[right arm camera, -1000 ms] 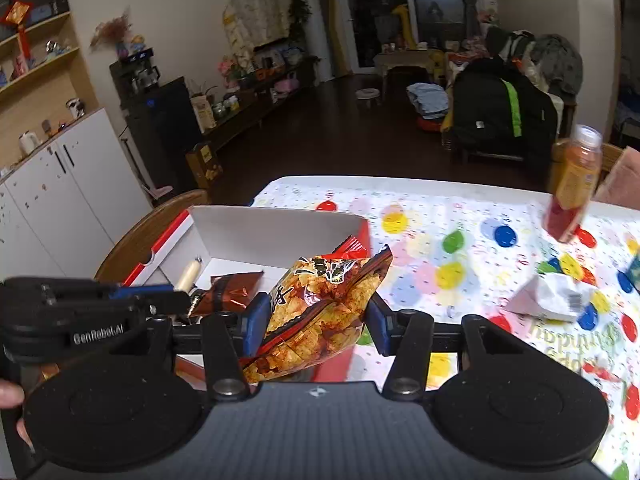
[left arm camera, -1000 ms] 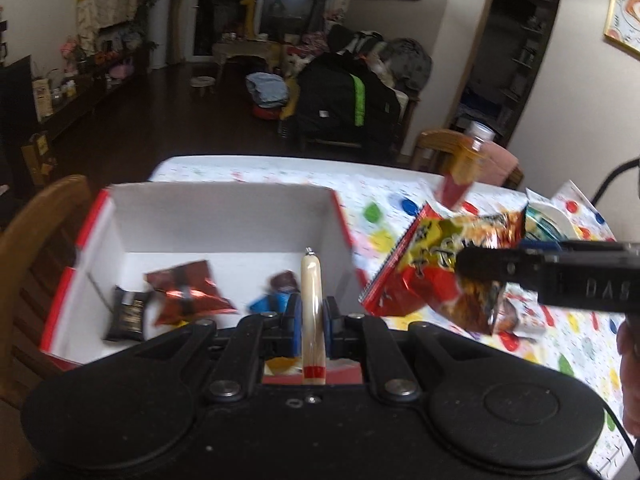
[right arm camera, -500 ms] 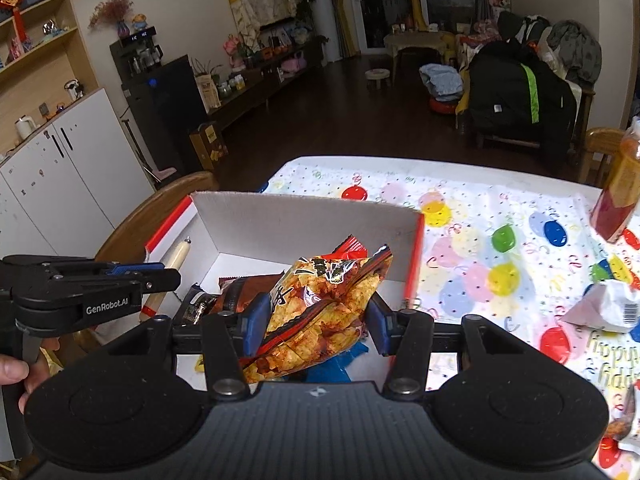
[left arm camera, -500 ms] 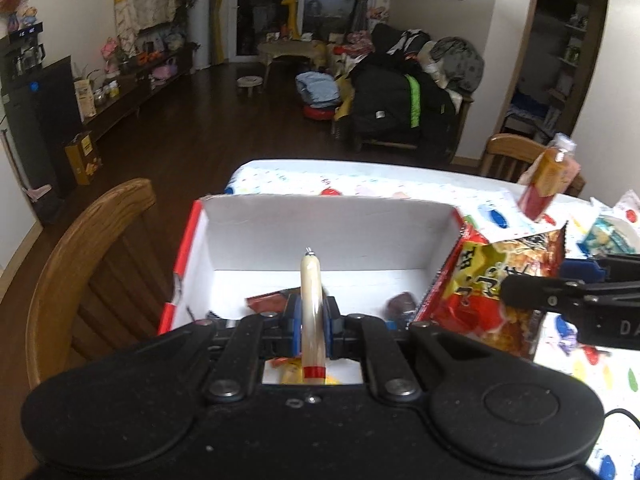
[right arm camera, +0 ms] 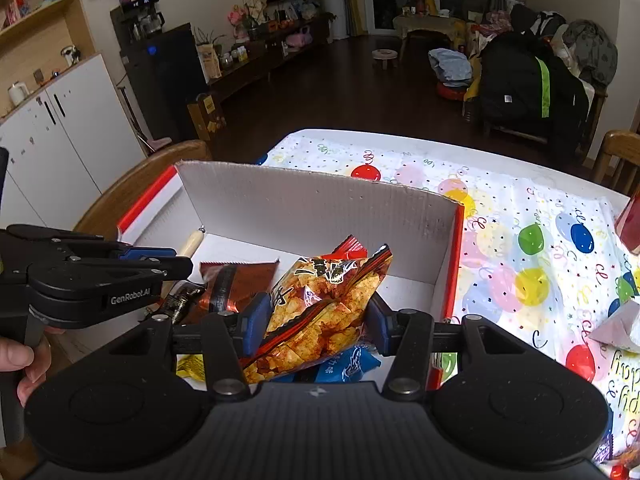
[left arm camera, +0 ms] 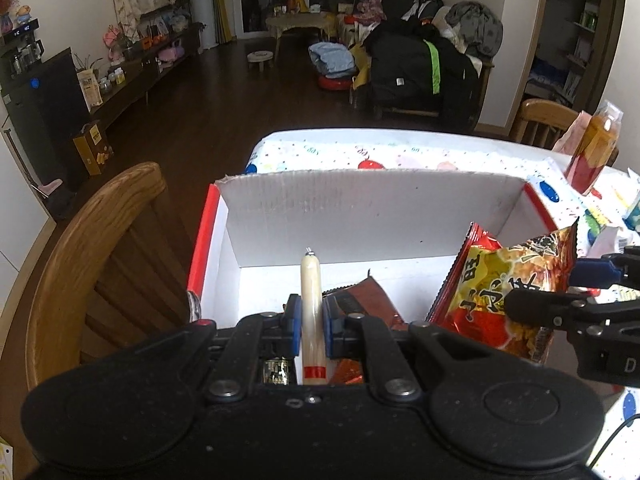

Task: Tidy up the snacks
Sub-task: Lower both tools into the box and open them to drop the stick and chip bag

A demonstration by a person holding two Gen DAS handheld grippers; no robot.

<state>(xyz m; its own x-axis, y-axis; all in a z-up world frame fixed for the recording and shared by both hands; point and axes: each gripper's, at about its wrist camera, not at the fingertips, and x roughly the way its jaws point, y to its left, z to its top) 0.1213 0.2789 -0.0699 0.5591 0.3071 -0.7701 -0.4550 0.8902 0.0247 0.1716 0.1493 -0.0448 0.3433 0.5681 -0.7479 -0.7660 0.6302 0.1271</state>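
1. The left gripper point(left arm camera: 311, 322) pinches a pale sausage stick point(left arm camera: 312, 312) between its blue pads, over the near part of the white cardboard box point(left arm camera: 360, 216).
2. The stick's long axis runs straight ahead along the fingers, clipped tip pointing toward the box's far wall, red band at the near end.
3. Under and just right of that gripper lie a dark red wrapper point(left arm camera: 364, 300) and a small black packet point(left arm camera: 278, 370) on the box floor.
4. The right gripper point(right arm camera: 316, 322) clamps a red and yellow chip bag point(right arm camera: 320, 308) across its middle, jaws held wide by the bag's bulk.
5. The bag stands tilted, its top seal pointing up and away to the right, over the box's right half.
6. Below it lie a blue packet point(right arm camera: 348, 364) and a yellow packet point(right arm camera: 190, 364).
7. Left of the right gripper, the left tool reaches in sideways, a hand point(right arm camera: 20, 360) gripping its handle.
8. Further right, the balloon tablecloth point(right arm camera: 532, 240) carries a crumpled white wrapper point(right arm camera: 618, 326); an orange drink bottle point(left arm camera: 592, 148) stands beyond the box.
9. A wooden chair point(left arm camera: 92, 248) stands left of the box.
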